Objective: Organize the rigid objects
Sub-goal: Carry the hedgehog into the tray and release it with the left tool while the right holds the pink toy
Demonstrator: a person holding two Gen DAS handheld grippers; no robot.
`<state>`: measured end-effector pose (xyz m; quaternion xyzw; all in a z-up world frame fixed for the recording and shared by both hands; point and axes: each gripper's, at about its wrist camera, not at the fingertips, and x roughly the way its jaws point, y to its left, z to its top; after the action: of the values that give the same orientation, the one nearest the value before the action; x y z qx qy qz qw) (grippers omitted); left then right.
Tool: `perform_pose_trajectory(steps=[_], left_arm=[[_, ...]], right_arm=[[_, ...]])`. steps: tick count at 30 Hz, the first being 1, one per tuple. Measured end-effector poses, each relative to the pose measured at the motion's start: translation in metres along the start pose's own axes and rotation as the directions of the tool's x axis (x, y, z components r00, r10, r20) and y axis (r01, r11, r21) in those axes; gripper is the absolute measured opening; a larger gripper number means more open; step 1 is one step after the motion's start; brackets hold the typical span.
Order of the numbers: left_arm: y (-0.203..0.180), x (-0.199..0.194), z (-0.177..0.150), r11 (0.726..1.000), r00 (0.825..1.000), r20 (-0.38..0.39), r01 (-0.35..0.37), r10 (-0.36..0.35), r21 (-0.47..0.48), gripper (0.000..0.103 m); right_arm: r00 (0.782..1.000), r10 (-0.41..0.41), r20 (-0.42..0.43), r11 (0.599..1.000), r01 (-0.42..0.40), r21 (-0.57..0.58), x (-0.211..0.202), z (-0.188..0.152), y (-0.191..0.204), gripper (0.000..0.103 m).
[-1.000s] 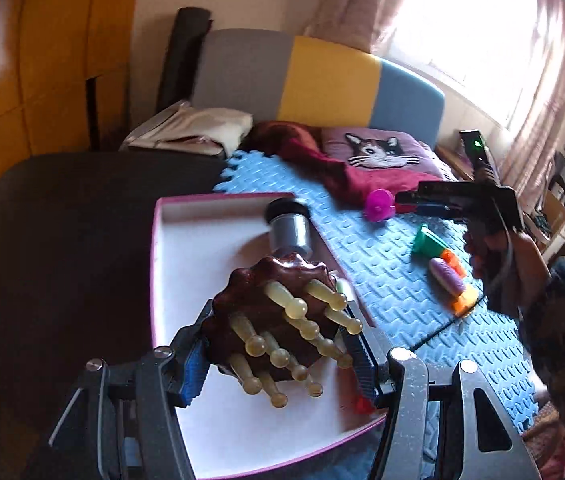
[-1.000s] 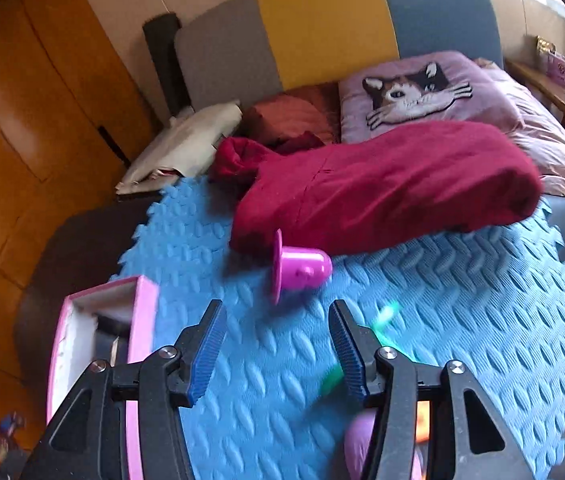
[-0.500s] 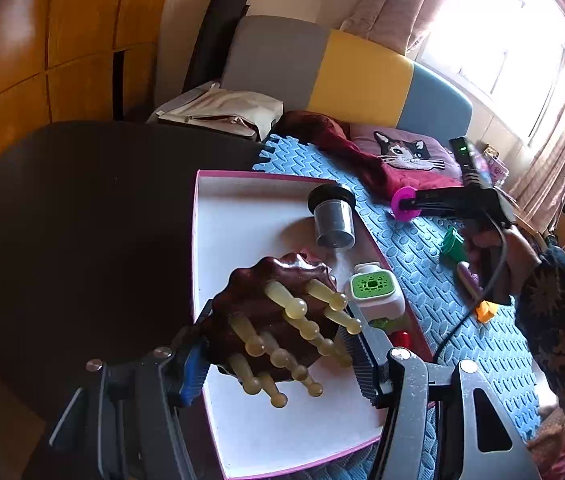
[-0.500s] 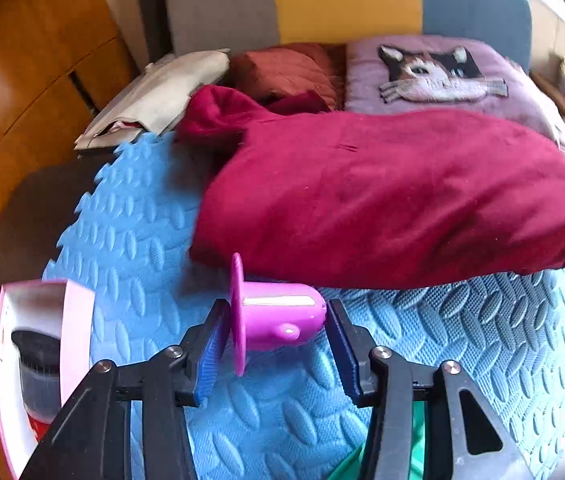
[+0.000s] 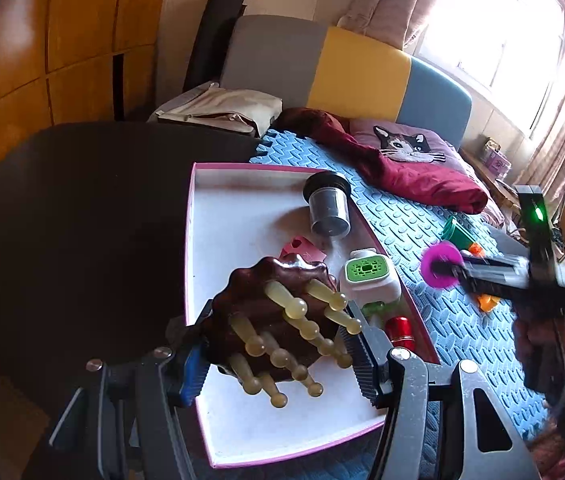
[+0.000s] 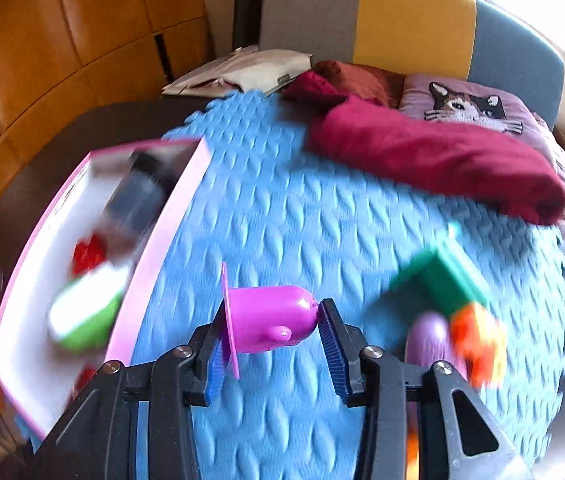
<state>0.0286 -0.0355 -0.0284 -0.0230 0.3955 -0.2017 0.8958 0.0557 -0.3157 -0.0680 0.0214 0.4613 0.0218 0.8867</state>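
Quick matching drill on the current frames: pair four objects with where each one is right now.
Things:
1. massager
2. purple cup
3. grey jar
4. green block

Places:
A. lying in the tray
B. on the blue mat, not held
C. in the left claw
D. in the right claw

Pairs: 1-C, 2-D, 3-A, 4-B

Both grippers, left gripper [image 5: 278,348] and right gripper [image 6: 272,344], have black frames, silver screws, and ribbed blue-padded fingers [image 6: 332,338].
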Motion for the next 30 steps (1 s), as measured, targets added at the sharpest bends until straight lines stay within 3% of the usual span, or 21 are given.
perform_pose_trajectory(steps=[4, 11, 22, 25, 30], left_arm=[[-0.001, -0.003, -0.003, 1.000, 1.000, -0.004, -0.024, 0.024, -0.001, 0.060], [-0.005, -0.009, -0.010, 0.996, 0.996, -0.002, -0.087, 0.087, 0.014, 0.060], [-0.013, -0.011, -0.016, 0.990, 0.991, 0.000, -0.131, 0.131, 0.043, 0.060], [-0.014, -0.011, -0.017, 0.990, 0.991, -0.003, -0.132, 0.132, 0.047, 0.060], [-0.015, -0.009, -0.017, 0.991, 0.992, -0.009, -0.128, 0.128, 0.047, 0.060]], right_arm=[[0.999, 0.026, 0.021, 0.999, -0.027, 0.038, -0.006, -0.022, -0.009, 0.042], [0.990, 0.131, 0.052, 0.979, -0.138, 0.147, 0.000, -0.030, -0.030, 0.041], [0.988, 0.138, 0.072, 0.976, -0.148, 0.159, 0.000, -0.032, -0.030, 0.042], [0.981, 0.180, 0.067, 0.964, -0.190, 0.189, 0.004, -0.032, -0.036, 0.042], [0.982, 0.163, 0.096, 0.969, -0.177, 0.170, 0.002, -0.035, -0.033, 0.041]])
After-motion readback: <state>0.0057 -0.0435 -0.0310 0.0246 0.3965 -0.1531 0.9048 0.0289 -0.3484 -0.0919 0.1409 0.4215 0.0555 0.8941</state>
